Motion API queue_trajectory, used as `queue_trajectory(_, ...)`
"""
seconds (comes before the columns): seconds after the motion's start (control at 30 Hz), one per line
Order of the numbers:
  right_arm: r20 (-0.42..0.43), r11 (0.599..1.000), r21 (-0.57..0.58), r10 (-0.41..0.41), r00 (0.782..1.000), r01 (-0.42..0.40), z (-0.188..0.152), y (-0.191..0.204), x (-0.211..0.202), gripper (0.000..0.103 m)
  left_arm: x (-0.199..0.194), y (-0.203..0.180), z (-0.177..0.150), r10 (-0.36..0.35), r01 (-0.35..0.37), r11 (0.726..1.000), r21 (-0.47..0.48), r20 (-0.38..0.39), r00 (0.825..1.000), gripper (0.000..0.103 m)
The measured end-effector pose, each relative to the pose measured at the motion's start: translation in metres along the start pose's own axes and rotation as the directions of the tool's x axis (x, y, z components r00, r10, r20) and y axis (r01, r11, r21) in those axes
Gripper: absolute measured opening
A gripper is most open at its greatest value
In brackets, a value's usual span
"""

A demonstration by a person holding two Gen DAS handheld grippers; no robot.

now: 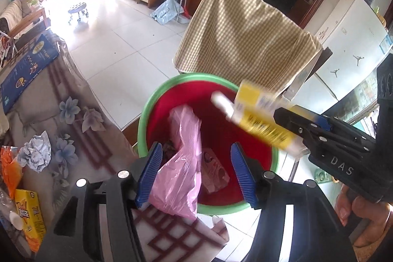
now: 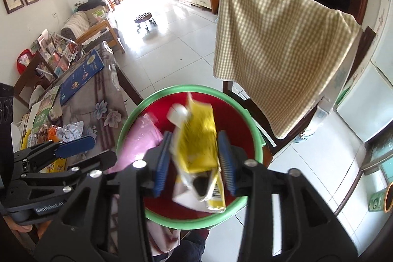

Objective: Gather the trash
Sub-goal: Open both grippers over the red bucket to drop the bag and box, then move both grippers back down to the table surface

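A red bin with a green rim (image 1: 145, 119) (image 2: 253, 139) stands beside the table. A pink plastic bag (image 1: 179, 163) (image 2: 145, 131) hangs over its near rim, and a pink packet (image 1: 215, 170) lies inside. My left gripper (image 1: 196, 171) is open over the bin, straddling the pink bag. My right gripper (image 2: 194, 161) (image 1: 289, 119) holds a crushed yellow carton with a white cap (image 2: 199, 141) (image 1: 260, 119) between its pads above the bin; the carton is motion-blurred.
The table with a flowered cloth (image 1: 73, 139) (image 2: 103, 100) holds crumpled paper (image 1: 36, 151), an orange wrapper (image 1: 9, 168), a yellow box (image 1: 30, 215) and a blue box (image 1: 27, 70). A chair draped with checked cloth (image 1: 245, 36) (image 2: 277, 41) stands behind the bin. A white fridge (image 1: 351, 36) is at right.
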State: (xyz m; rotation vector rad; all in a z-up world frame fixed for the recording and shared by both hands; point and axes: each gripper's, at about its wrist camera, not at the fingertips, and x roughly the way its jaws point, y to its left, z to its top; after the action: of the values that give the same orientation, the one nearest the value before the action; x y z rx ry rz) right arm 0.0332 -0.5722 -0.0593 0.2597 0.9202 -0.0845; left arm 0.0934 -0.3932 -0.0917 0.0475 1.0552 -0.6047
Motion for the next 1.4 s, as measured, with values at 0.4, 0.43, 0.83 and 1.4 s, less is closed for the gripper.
queue_trajectory(0.4, 0.019, 1.0, -0.016, 0.001, 1.0, -0.001, 0.005, 0.008, -0.007, 0.051, -0.031, 0.033, -0.015, 0.091, -0.087, 0.995, -0.057, 0.065, 0.994, 0.061)
queue_trajectory(0.43, 0.019, 1.0, -0.023, 0.007, 1.0, -0.007, 0.006, 0.012, -0.006, 0.051, -0.034, 0.039, -0.017, 0.1, -0.095, 0.993, -0.071, 0.068, 0.993, 0.061)
queue_trajectory(0.83, -0.024, 0.981, -0.167, 0.098, 0.995, -0.101, 0.003, 0.112, 0.011, 0.062, -0.096, 0.144, -0.062, 0.246, -0.206, 0.934, -0.291, 0.111, 0.963, 0.063)
queue_trajectory(1.4, -0.435, 0.739, -0.514, 0.214, 0.875, -0.436, -0.135, 0.348, 0.037, 0.077, -0.183, 0.327, -0.231, 0.33, -0.338, 0.903, -0.264, -0.076, 0.941, 0.073)
